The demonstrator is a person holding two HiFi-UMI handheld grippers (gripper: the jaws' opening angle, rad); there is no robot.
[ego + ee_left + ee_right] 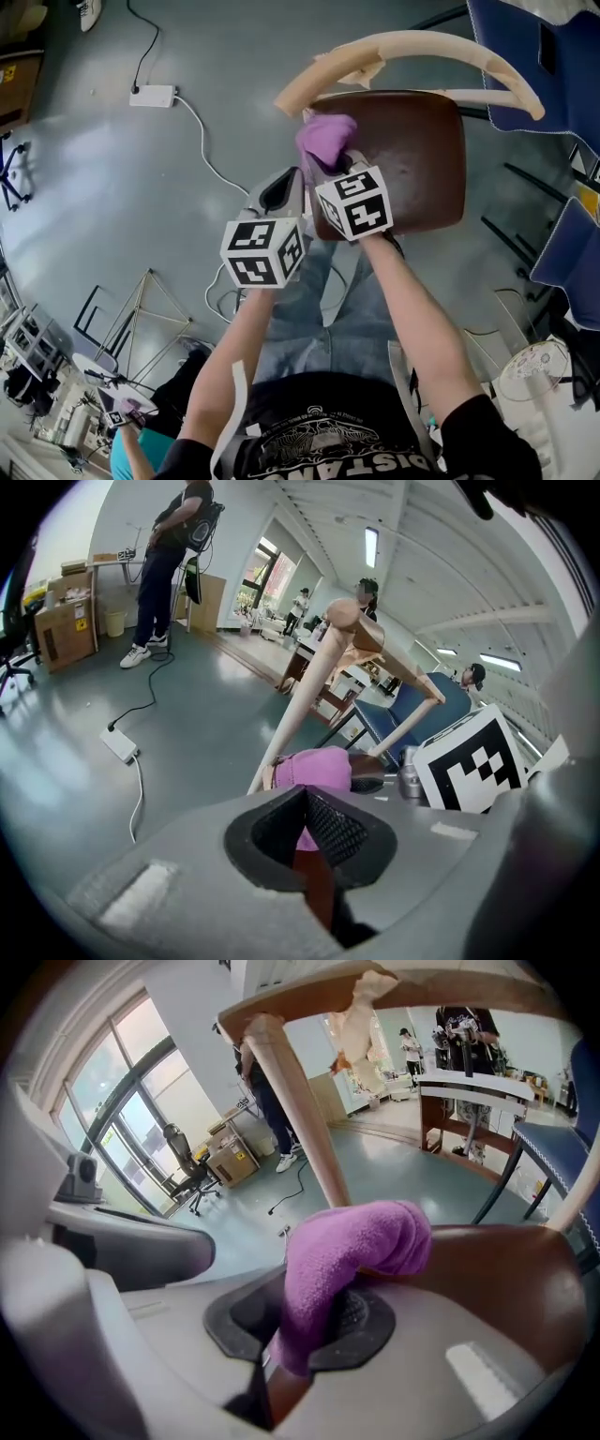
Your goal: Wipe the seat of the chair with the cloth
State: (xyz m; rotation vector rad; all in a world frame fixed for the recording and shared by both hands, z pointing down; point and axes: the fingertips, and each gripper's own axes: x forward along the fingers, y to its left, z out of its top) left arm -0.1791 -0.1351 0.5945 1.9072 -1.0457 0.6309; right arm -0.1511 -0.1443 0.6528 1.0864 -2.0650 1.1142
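Status, wiping task: under way, completion not confirmed.

R gripper (300, 1335): jaws clamped on the purple fleece cloth (352, 1241). A fold is pinched between the pads, and the rest bulges out past the tips in a rounded wad.

Cloth location: in the head view the cloth (325, 141) is at the rear-left corner of the dark brown glossy chair seat (422, 159), just beside the post of the pale curved wooden backrest (422, 47). It appears to touch the seat. I cannot tell how hard it presses.

L gripper (305, 832): jaws drawn together to a narrow slit with nothing between them. It hangs just off the seat's left edge (281, 192), close beside the R gripper (339, 167), and plays no evident part in the wipe.

Progress, my judgement:
- Cloth is secured and brought to the seat: done.
- Wiping: the cloth is at one corner only. Most of the seat, incl. centre, right side and front edge, lies away from it.
- The seat shows an even sheen, with no streaks, damp trail or dirt visible, so I cannot say which areas have been covered.

Outstanding, as I read it: passes across the centre, right and front of the seat. I rate the task as early to mid stage, with low confidence.
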